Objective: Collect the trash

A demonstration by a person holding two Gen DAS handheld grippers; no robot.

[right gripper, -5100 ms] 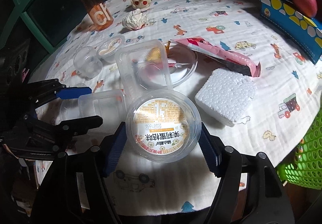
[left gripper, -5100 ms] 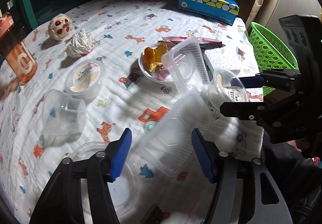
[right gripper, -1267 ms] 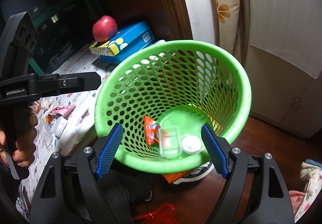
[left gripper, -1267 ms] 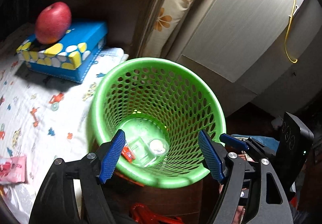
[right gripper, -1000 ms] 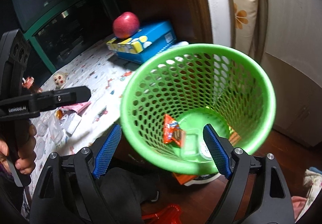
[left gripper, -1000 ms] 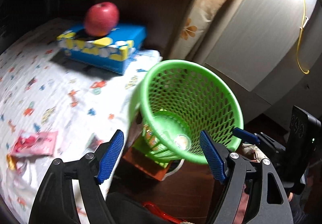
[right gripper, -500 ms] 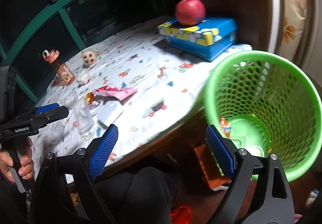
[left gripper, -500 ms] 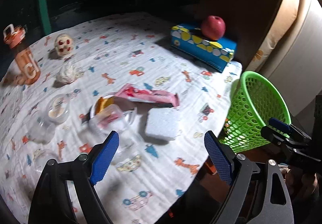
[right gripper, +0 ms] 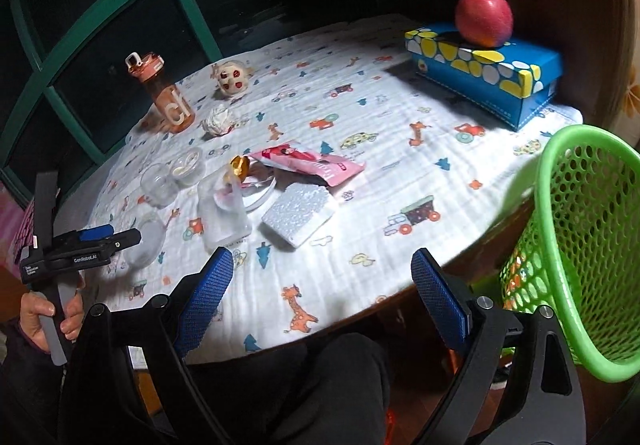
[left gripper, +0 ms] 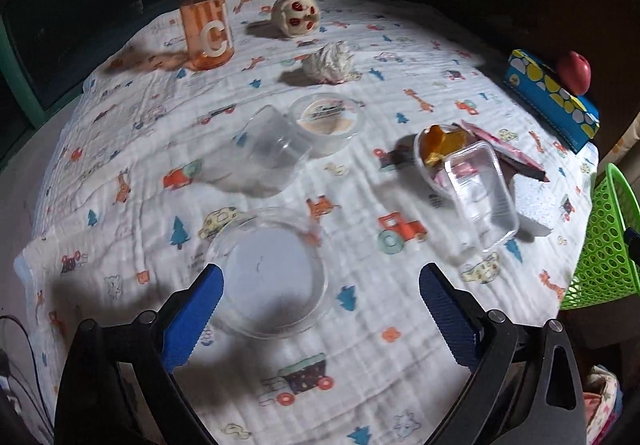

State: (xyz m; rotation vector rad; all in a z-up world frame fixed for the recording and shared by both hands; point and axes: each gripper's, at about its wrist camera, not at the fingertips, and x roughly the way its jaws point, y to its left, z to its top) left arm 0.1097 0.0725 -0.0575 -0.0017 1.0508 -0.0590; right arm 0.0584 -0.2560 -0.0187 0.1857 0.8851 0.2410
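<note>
left gripper [left gripper: 320, 297]: jaws wide, just been opening, nothing gripped — round lid below, near the left pad
right gripper [right gripper: 322, 285]: jaws spread, just been opening a bit more, empty — over the table edge, cloth and a dark-clad leg under it
lid [left gripper: 270, 271]: clear, round, flat on the cloth [left gripper: 120, 149], nearest the left gripper
cup [left gripper: 266, 153]: clear, tipped on its side, touching the tub
tub [left gripper: 328, 121]: clear, round, printed label on top
tray [left gripper: 482, 191]: clear, rectangular, tilted against a clear dish [left gripper: 424, 149] with orange wrapper
pink wrapper [right gripper: 308, 161]: flat, beside the dish
foam block [right gripper: 298, 215]: white, square, just beside the tray
tissue wad [left gripper: 330, 61]: white, crumpled, near the bottle [left gripper: 204, 5]
basket [right gripper: 580, 245]: green mesh, off the table's edge, some trash at the bottom seen through the mesh
box [right gripper: 484, 69]: blue, apple [right gripper: 484, 17] on top
</note>
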